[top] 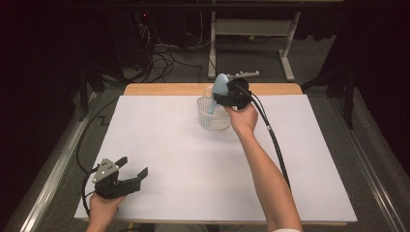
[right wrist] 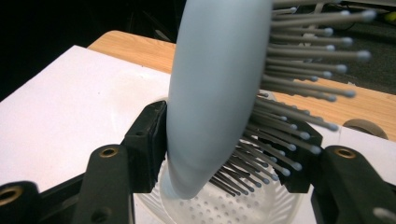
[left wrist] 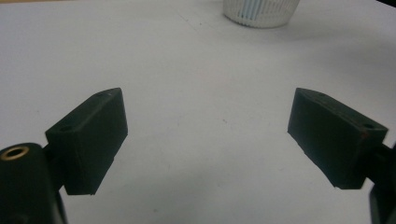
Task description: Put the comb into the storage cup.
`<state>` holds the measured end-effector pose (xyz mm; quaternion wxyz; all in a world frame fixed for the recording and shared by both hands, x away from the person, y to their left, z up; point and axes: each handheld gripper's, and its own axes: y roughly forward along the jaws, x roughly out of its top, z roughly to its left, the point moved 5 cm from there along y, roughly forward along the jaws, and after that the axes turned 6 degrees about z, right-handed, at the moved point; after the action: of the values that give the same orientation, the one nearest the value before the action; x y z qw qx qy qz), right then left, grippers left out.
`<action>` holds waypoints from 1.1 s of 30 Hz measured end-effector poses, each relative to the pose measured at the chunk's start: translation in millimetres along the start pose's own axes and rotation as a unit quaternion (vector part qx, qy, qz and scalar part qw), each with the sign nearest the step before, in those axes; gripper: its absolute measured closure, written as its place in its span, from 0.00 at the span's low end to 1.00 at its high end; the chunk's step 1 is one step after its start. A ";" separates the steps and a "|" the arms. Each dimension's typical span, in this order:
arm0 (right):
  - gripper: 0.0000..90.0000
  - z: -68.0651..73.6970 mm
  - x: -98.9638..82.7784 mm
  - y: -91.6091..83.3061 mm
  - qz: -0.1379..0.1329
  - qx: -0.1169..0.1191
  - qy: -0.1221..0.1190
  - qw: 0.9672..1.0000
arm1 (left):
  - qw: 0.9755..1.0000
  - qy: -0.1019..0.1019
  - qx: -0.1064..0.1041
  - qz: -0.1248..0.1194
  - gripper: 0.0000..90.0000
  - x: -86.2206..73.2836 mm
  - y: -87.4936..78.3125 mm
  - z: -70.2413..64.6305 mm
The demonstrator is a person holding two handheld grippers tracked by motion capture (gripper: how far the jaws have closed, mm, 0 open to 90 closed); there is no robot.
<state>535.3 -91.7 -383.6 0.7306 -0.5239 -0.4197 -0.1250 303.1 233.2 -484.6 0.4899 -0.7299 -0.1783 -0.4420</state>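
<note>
A white table (top: pixel 159 145) is seen in a dark room. A blue brush (right wrist: pixel 215 93) is gripped upright by the right gripper (top: pixel 227 96), just above a cup (top: pixel 212 118) right under it. The left gripper (top: pixel 129 175) is held wide open and empty, far from the cup.

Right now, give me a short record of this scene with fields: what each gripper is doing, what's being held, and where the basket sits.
left gripper: open, jaws wide apart, low over the white sheet near the table's front left
right gripper: shut on the hairbrush
hairbrush: pale blue, bristled, held roughly upright, lower end over the basket
basket: white, perforated, round, on the sheet toward the far side
contact: cannot tell whether the brush touches the basket
</note>
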 end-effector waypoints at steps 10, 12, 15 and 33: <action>0.43 -6.0 -5.2 0.7 0.024 -0.007 -0.003 1.000 | 1.000 0.001 0.000 0.000 0.13 -0.1 -0.2 -0.1; 0.44 -6.4 -6.3 1.1 0.030 -0.013 -0.010 0.999 | 1.000 0.001 -0.001 0.000 0.13 -0.1 -0.3 -0.3; 0.43 -7.0 -6.7 -0.3 0.034 -0.014 -0.015 0.999 | 1.000 0.000 0.000 0.000 0.13 -0.1 -0.3 0.0; 0.36 -21.4 -19.7 -5.0 0.042 -0.023 -0.009 0.999 | 1.000 -0.001 -0.002 -0.002 0.13 0.9 1.7 0.4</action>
<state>530.3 -117.5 -397.0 0.7190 -0.5590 -0.4008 -0.0995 304.9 232.6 -484.9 0.4872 -0.7312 -0.1789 -0.4426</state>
